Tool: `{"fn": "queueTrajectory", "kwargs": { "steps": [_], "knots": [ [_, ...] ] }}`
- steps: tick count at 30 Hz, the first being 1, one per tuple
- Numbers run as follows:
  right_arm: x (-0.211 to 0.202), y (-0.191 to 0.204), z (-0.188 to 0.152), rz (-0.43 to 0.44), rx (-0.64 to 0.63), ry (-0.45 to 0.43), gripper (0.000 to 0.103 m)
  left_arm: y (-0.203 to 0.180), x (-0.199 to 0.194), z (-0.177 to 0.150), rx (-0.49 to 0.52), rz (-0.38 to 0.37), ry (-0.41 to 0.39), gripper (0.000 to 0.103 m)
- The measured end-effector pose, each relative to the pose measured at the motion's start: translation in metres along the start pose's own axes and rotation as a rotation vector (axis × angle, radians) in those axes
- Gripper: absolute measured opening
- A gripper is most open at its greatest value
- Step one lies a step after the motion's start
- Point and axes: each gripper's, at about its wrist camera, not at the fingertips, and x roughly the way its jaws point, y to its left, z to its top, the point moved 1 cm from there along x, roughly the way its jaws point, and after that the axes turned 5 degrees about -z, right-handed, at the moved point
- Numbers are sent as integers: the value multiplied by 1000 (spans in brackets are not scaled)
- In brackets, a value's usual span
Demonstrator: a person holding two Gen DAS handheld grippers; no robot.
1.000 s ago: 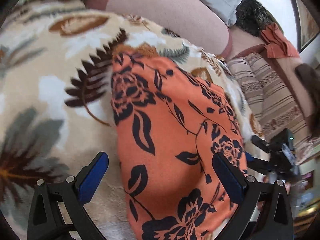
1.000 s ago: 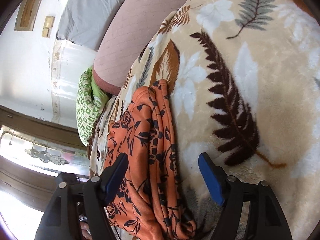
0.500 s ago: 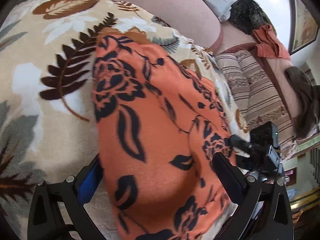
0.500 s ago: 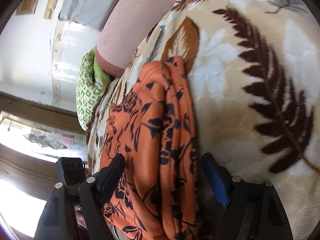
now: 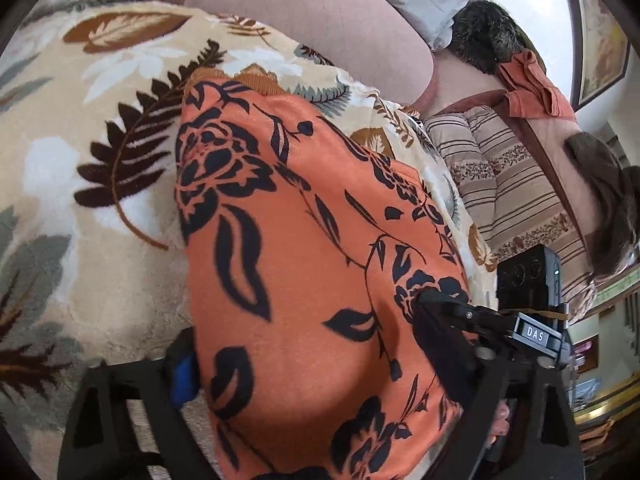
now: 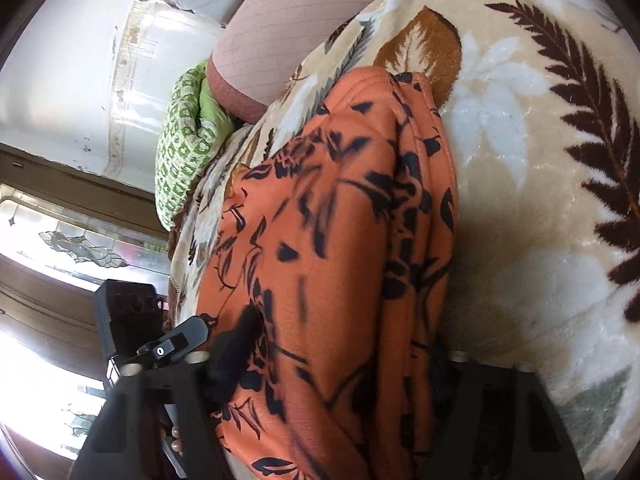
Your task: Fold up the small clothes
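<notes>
**Grippers close in on a soft orange garment**

Fabric fills both views: an orange garment [image 5: 320, 264] printed with black flowers lies in a folded stack on a leaf-patterned plush blanket [image 5: 80, 160], directly ahead of and between the fingers of both tools. The left gripper [image 5: 316, 364] straddles the near end of the stack, one finger at each side edge, and its jaws are closing; whether the pads already press the cloth cannot be told. The right gripper [image 6: 340, 360] comes at the same garment from the opposite side, its jaws also closing around the bunched layers, with the outer finger hidden in shadow beside the stacked edges [image 6: 424, 208], so contact there is likewise unclear. Each tool's far finger sits close to the other's.

By its look the garment should be light, limp and faintly slick, holding no shape of its own; the layers will likely slide over one another if only the top one is caught. A sound hold would take all layers together at the near corners, pinched well in from the hem. The thick pile underneath may snag a finger sliding beneath the stack. A striped cushion [image 5: 500, 184] lies beyond the left gripper's right finger.
</notes>
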Motion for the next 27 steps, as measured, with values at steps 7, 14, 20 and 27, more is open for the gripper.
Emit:
{"fn": "queueTrajectory", "kwargs": {
  "steps": [7,14,20,27],
  "knots": [
    [-11,25,0,-36,-49,-56,49,-4,-12,1,41,7,-37,56],
    [-23,53,-9,-52,-114,-101,47,-14,-34,-2,77,20,-61,54],
    [-30,76,-18,-9,-146,-128,47,-18,-70,-6,85,20,-117,54],
    [-24,96,-30,47,-165,-107,46,-12,-102,-19,93,75,-142,54]
  ]
}}
